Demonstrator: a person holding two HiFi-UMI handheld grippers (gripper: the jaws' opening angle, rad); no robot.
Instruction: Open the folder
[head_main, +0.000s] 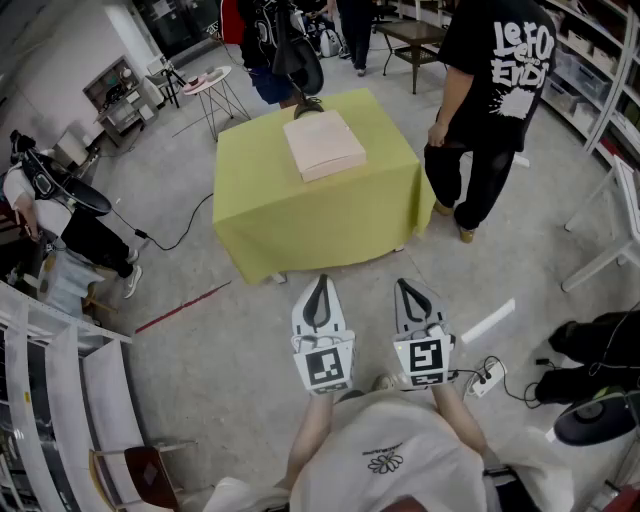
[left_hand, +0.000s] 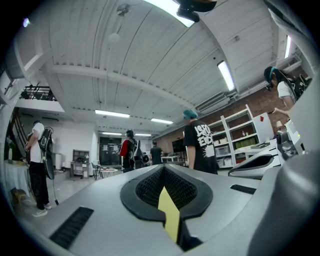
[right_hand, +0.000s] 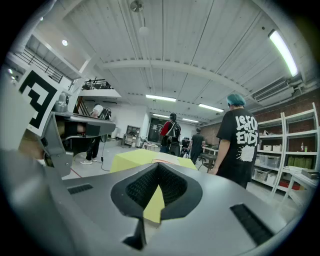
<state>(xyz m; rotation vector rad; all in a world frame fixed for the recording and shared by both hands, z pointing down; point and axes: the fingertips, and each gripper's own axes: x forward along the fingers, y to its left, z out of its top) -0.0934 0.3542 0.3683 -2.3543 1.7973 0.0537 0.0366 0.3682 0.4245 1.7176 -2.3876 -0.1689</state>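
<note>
Folder (head_main: 324, 145) is lying flat and shut on the green table (head_main: 380, 205), a bit toward the far side of the top. From both claws it's up at 12 o'clock in the head view and well apart from them, with bare floor in between, so nothing is in reach yet.

The left claw (head_main: 321, 280) lines up almost straight under it. The right claw (head_main: 402, 284) sits just beside the left, so for that one the folder is more like 11 o'clock. I'd call the left slightly nearer, but not by much.

Both claws are clenched with nothing in them, and their own views just show green cloth through the gap.

The folder's long axis runs roughly from 11 to 5 o'clock, short end toward me. I can't tell which edge is the spine from here, so that needs sorting once I'm close.
</note>
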